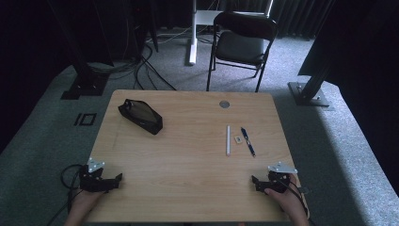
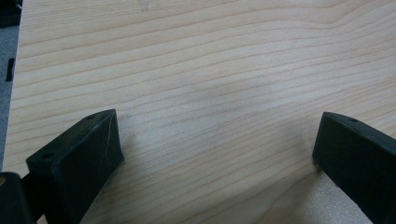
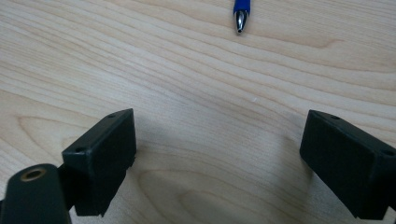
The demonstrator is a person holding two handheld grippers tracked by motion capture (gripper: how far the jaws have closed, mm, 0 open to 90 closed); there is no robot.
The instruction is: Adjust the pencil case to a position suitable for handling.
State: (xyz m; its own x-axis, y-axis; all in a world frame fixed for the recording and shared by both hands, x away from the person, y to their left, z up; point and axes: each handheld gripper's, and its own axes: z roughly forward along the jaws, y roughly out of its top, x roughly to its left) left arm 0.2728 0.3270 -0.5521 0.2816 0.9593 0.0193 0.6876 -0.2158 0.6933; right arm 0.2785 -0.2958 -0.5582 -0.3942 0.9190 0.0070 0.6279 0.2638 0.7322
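Two grippers rest at the near edge of the wooden table (image 1: 188,165), one at each near corner. The left gripper (image 1: 116,179) sits at the near left corner, held by the person's left hand (image 1: 84,200); in the left gripper view (image 2: 217,149) its jaws stand wide apart, with bare wood grain between them and nothing held. The right gripper (image 1: 254,180) sits at the near right corner, held by the right hand (image 1: 287,200); in the right gripper view (image 3: 218,144) its jaws are likewise spread wide, with bare table surface between them.

Three small items lie on the right half of the table, beyond the right gripper and well apart from it. The blue pen (image 1: 248,141) lies farthest right, running roughly near to far with a slight slant. Its metal tip and a short length of blue barrel appear at the top edge of the right gripper view (image 3: 241,11), pointing toward the jaws. The white stick (image 1: 228,140) lies parallel to the pen, on its left. Between these two, a small pale tag-like piece (image 1: 238,140) lies flat on the wood; its kind cannot be determined.

A black pouch (image 1: 140,116) lies on the far left part of the table, set at an angle. A round grey cap (image 1: 224,104) is set in the tabletop near the far edge. Beyond the table, a black folding chair (image 1: 241,44) stands on the grey carpet.
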